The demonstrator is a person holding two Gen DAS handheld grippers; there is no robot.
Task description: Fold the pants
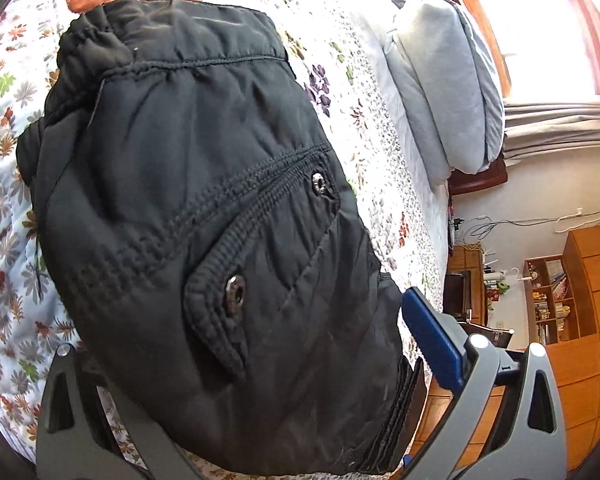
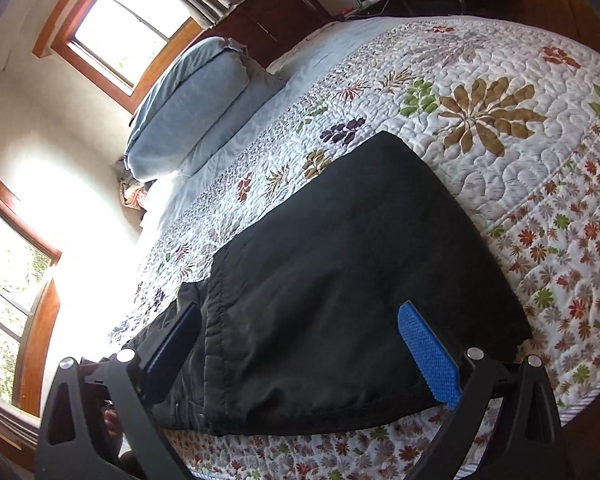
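Observation:
Black padded pants (image 1: 204,208) lie on a flower-print quilt (image 1: 4,208), folded into a thick bundle. The left wrist view shows the waistband end, with a snap pocket, filling the frame. My left gripper (image 1: 260,360) is open; its blue-padded right finger (image 1: 432,340) shows beside the cloth, and the left finger is hidden under the pants. In the right wrist view the pants (image 2: 340,280) lie as a flat dark rectangle on the quilt (image 2: 540,184). My right gripper (image 2: 300,348) is open, its fingers spread wide above the near edge of the pants.
A folded light-blue duvet (image 2: 188,108) lies at the head of the bed by a dark wooden headboard (image 2: 272,16). Windows (image 2: 120,24) are behind it. A wooden bookshelf (image 1: 552,296) and a desk with cables stand beyond the bed edge.

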